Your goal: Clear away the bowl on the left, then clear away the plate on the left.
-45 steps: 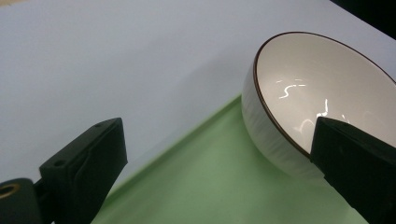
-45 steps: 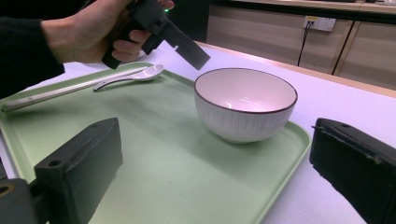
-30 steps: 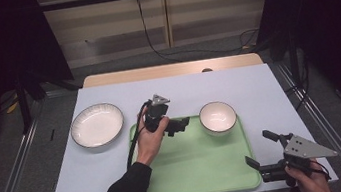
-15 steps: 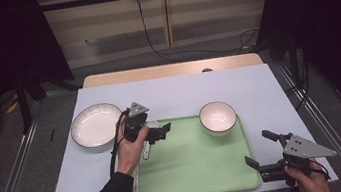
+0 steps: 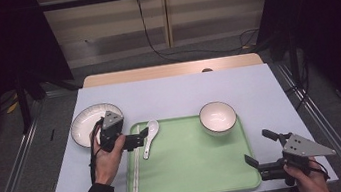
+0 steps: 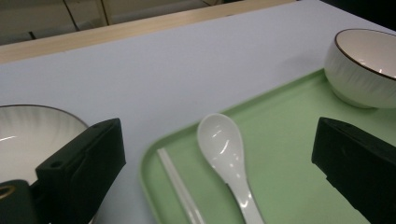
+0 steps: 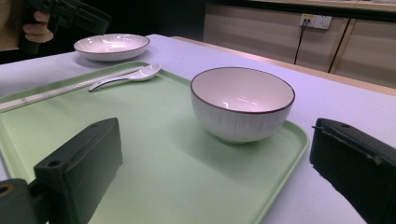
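Note:
A white spoon [image 5: 147, 138] and a pair of white chopsticks [image 5: 136, 162] lie along the left side of the green tray [image 5: 194, 173]. My left gripper [image 5: 140, 138] hovers at the tray's left edge, just left of the spoon. It is open and empty; in the left gripper view the spoon [image 6: 225, 151] and chopsticks [image 6: 180, 189] lie between its spread jaws. A white bowl [image 5: 217, 117] stands on the tray's back right corner. My right gripper [image 5: 259, 148] is open at the tray's front right corner and faces the bowl [image 7: 242, 103].
A white plate [image 5: 87, 125] rests on the table left of the tray, behind my left hand. The table's wooden back edge [image 5: 170, 70] runs behind. Bare pale tabletop lies behind the tray and to the right of the bowl.
My left gripper has moved left along the tray's back edge, from near the bowl to the tray's left edge. The spoon now lies in plain sight. My right gripper has stayed put.

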`<state>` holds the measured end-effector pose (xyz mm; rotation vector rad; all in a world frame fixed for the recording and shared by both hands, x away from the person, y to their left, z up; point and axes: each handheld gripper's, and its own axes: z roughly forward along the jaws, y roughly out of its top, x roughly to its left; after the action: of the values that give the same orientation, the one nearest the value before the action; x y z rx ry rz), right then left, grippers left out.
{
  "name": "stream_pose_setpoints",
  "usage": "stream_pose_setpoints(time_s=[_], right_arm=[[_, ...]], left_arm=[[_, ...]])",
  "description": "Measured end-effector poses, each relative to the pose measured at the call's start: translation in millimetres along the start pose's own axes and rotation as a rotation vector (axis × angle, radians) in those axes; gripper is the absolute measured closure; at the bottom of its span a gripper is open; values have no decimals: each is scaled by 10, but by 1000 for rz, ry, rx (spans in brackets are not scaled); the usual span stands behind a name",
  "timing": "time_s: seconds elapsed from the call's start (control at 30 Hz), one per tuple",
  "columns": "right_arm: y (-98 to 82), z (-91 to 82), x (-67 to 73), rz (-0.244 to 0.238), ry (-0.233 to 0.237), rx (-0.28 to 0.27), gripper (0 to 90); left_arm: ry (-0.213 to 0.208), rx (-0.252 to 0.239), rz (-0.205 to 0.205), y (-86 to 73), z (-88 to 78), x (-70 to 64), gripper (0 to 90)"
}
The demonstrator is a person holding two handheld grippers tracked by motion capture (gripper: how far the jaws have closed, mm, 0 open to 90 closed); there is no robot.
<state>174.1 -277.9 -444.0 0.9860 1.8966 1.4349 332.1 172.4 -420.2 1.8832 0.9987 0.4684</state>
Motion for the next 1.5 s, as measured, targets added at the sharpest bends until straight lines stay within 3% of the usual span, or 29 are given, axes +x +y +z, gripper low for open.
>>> stream_pose_setpoints(time_s=[0.1,0.2,0.3,0.4,0.47,0.63,0.67,0.73,0.87,1.0,1.07,1.13,1.2,1.43,1.47,1.5], right_arm=[[1,-6,7,-8,7,-2,19],[-3,-19,7,-2,1,0,19],[-6,-25,3,4,-8,-3,19],[-4,-19,6,-1,-3,-2,19],[-2,-19,8,-6,0,-3,19],[1,-11,10,4,-4,-1,19],[1,-11,12,3,-1,-2,19],[0,-15,12,2,2,0,19],[1,-9,9,4,-3,-2,19],[-4,-20,10,-7,7,0,19],[-5,-33,-6,-2,1,-4,19],[-5,-36,-13,17,-3,-9,19],[-6,-32,-10,0,0,-4,19],[-5,-24,4,2,2,1,19],[-7,-22,4,-1,3,3,19],[-8,-20,5,-1,5,1,19]], left_arm=[[-10,-26,-31,-6,-99,102,22],[8,-42,-39,-12,-176,164,19],[12,-33,-31,-22,-230,208,22],[50,-27,-11,-40,-308,265,24],[42,-19,-7,-55,-351,324,31],[79,-23,-52,-103,-427,506,40],[67,-14,-53,-114,-441,549,52],[98,-9,-50,-122,-460,599,40],[98,-11,-54,-126,-506,711,49],[112,46,-43,-81,-549,820,67],[80,33,-48,-60,-567,863,93],[96,42,-36,-54,-572,922,84],[107,64,-34,-72,-567,989,80],[184,139,-85,-148,-536,1269,55],[215,138,-85,-159,-521,1291,57],[196,146,-91,-170,-510,1328,64]])
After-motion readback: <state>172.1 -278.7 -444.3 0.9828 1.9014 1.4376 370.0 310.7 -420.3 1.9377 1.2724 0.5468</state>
